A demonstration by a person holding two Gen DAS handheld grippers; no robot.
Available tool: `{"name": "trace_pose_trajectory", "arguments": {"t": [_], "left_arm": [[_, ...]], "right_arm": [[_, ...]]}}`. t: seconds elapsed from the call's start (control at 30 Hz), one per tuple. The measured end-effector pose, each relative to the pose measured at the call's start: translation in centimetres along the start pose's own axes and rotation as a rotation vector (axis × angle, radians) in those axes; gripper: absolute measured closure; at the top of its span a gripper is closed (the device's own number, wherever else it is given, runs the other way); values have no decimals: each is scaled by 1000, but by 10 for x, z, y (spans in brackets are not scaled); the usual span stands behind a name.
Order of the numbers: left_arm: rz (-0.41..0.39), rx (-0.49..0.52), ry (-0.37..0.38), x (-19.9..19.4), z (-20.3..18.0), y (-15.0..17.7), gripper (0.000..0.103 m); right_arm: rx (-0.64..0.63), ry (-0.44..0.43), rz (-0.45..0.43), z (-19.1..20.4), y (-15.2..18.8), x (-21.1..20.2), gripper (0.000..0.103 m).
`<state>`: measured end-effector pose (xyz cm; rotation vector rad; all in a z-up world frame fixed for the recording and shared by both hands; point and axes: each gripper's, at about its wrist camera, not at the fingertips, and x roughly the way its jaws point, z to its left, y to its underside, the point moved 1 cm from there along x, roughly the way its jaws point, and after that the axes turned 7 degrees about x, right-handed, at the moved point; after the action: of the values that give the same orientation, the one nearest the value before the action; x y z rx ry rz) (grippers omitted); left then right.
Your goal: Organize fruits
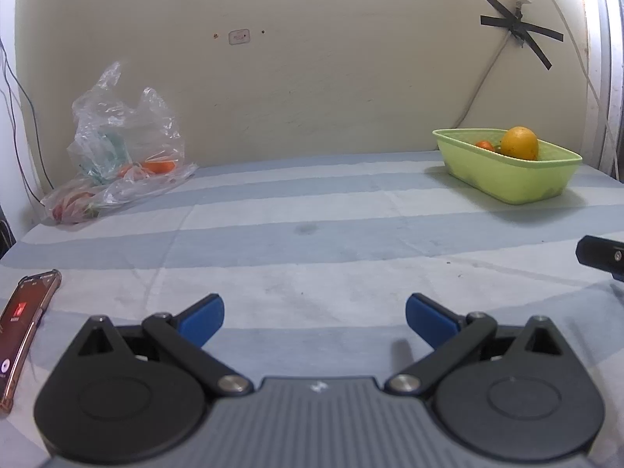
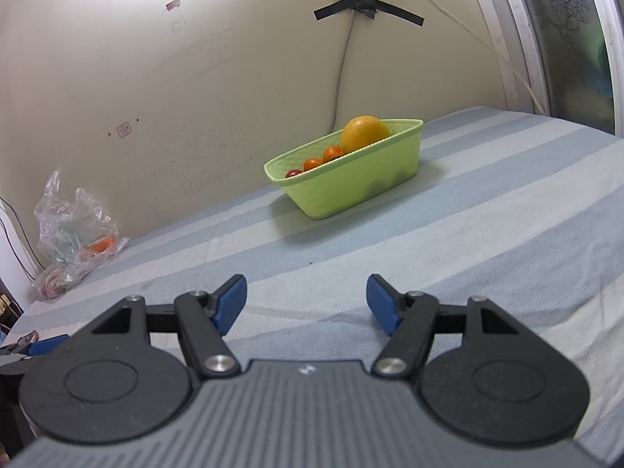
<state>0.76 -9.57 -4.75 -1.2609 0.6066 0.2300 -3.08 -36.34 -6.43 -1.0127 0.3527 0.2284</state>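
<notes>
The left gripper [image 1: 315, 318] is seen with its blue-padded jaws spread wide, and nothing is held between them; only the blue-and-white striped cloth [image 1: 312, 210] covering the bench lies beneath the gap. Just beside the gripper's left, a smartphone in a clear case with a lit screen [image 1: 23, 323] is laid flat on the cloth. Farther ahead and to the left, against the cream wall [image 1: 312, 78], a crumpled clear plastic bag [image 1: 121, 144] is found, and an orange fruit [image 1: 158, 166] is visible through the film. Ahead and to the right, well apart from the gripper, a light green rectangular plastic basket [image 1: 507, 179] is set on the cloth near the wall. A large yellow-orange citrus fruit [image 1: 520, 142] rests inside it, with a smaller orange-red fruit [image 1: 484, 145] beside it.

The right gripper [image 2: 308, 304] is likewise spread, with its jaws apart and empty over the striped cloth. The green basket stands ahead of it and slightly to the right, untouched. From this side, three small fruits are seen in a row within the basket, next to the large citrus: one orange [image 2: 334, 152], one orange-red [image 2: 313, 164] and one dark red [image 2: 293, 173]. The plastic bag lies far to the left of this gripper. A cross of black tape [image 2: 368, 4] is fixed on the wall above the basket, holding a cable.
</notes>
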Motion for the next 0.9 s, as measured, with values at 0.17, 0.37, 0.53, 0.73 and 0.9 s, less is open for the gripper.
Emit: {"name": "trace_pose_trajectory", "arguments": {"t": [0.17, 0.37, 0.53, 0.73, 0.9], "left_arm": [[3, -4, -2, 0, -1, 0, 0], [8, -7, -6, 1, -1, 0, 0], [16, -17, -15, 2, 1, 0, 0], [19, -34, -54, 2, 5, 0, 0], [20, -27, -78, 2, 5, -1, 0]], "right_arm": [[-1, 0, 2, 0, 0, 0, 33], [-2, -1, 2, -1, -1, 1, 33], [-2, -2, 3, -1, -1, 1, 33], [-1, 0, 3, 0, -1, 1, 33], [0, 0, 2, 0, -1, 0, 33]]}}
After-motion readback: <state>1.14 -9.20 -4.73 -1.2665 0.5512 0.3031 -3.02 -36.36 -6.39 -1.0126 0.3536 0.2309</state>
